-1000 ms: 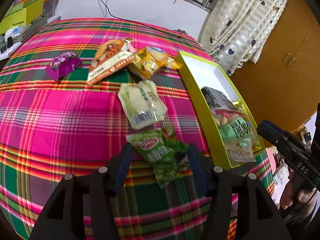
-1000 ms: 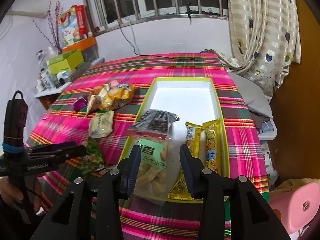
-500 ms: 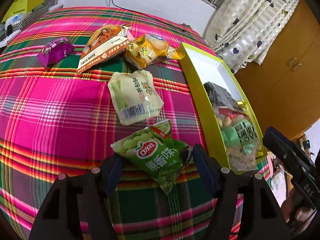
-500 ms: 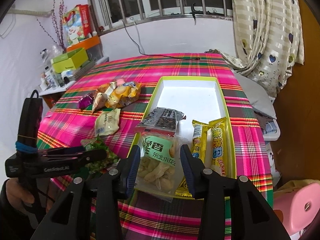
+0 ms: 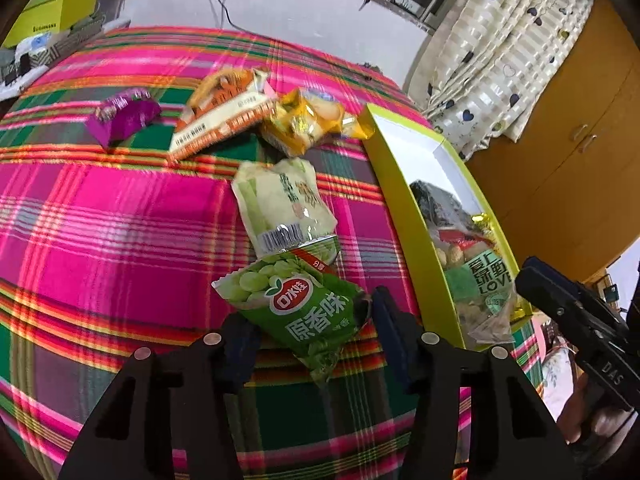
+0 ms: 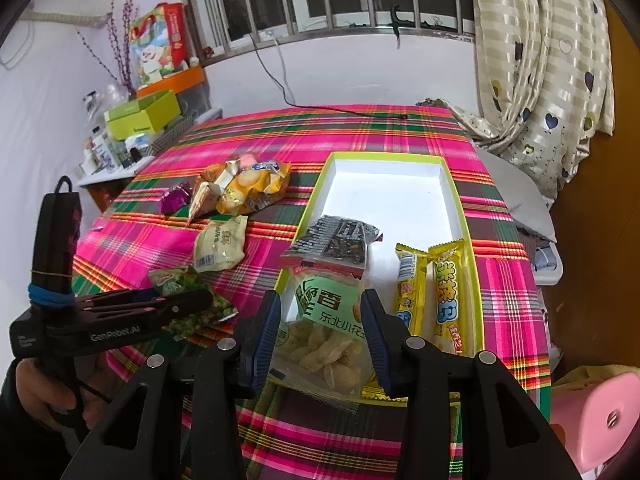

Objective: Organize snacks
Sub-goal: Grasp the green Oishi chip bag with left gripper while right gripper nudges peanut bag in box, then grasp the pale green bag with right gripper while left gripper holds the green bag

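Note:
A green pea bag lies near the front of the plaid table, between the fingers of my left gripper. Its jaws are closing and the pads press the bag's sides, lifting its far end. Beyond it lie a pale bag, an orange bag, a yellow bag and a purple packet. The lime-rimmed white tray holds a black packet, two yellow bars and a clear peanut bag. My right gripper hovers open just above the peanut bag.
A side shelf with a green box stands past the table's far left corner. A heart-print curtain and a wooden cabinet are on the right. A pink stool sits low at the right. A cable crosses the table's far edge.
My left gripper widened, slid forward around the green pea bag, then narrowed onto it; the bag's far end has tipped up. The right gripper has stayed over the peanut bag.

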The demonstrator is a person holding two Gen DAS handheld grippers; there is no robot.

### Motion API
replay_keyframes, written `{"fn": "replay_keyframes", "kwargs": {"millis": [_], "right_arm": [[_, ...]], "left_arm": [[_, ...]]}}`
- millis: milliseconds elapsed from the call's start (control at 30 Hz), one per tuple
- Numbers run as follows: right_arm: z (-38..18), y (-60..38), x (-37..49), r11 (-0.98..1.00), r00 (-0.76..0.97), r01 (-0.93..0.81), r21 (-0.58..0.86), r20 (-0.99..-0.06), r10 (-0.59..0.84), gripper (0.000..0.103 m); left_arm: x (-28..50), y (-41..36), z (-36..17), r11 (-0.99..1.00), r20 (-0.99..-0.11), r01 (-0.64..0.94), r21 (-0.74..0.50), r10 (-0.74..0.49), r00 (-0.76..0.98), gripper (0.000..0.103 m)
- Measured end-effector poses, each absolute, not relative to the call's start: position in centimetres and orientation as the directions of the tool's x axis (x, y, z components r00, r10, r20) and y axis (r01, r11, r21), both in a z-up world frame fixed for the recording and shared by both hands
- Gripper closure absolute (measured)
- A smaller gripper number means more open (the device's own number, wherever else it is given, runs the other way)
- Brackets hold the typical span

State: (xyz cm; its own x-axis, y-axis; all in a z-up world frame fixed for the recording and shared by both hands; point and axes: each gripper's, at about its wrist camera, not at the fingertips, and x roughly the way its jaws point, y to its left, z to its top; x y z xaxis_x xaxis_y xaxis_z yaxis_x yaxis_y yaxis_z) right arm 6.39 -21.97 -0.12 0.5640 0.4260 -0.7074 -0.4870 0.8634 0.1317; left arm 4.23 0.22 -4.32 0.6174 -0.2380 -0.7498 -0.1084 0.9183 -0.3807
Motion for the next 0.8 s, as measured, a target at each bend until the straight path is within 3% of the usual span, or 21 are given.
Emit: {"fn": "replay_keyframes", "kwargs": {"millis": [467, 633, 800], "right_arm": [[0.1, -18.0, 6.5, 0.821, 0.521, -0.558, 0.117, -0.721, 0.457, 0.062], [0.2, -15.9, 6.9, 0.797, 0.499, -0.591, 0.125, -0.72, 0.483, 0.049], [-0.4, -13.4, 7.4, 0.774, 0.466, -0.62, 0.126, -0.734, 0.493, 0.046]], "left_arm": [[3.0, 4.2, -2.3, 0.915, -0.713, -0.138, -0.379, -0.194, 0.674, 0.05], [2.5, 5.3, -2.3, 0.912, -0.702, -0.145, -0.385, -0.187, 0.687, 0.05], [2.1, 6.5, -2.6, 0.904, -0.7, -0.16, -0.396, -0.184, 0.69, 0.05]]}}
